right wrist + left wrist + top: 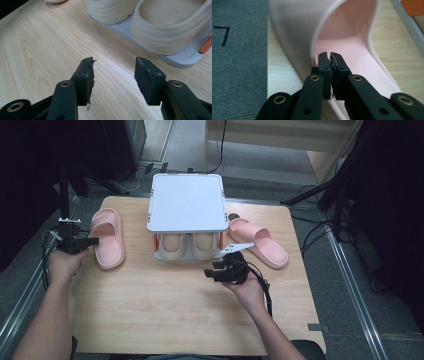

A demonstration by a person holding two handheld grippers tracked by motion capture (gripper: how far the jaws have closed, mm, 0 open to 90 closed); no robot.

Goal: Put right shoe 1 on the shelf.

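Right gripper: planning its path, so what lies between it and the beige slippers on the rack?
High view: only bare table between the right gripper and the beige slippers.

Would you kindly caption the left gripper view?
Left gripper, jaws shut, at the pink slipper's edge on the wooden table.

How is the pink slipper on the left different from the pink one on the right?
The left pink slipper lies straight, running up and down in the high view; the right pink slipper lies slanted, angled away from the rack. The left claw is at the left slipper's edge, jaws closed; the right slipper has no claw on it, the right claw standing open nearby. Both share colour and shape.
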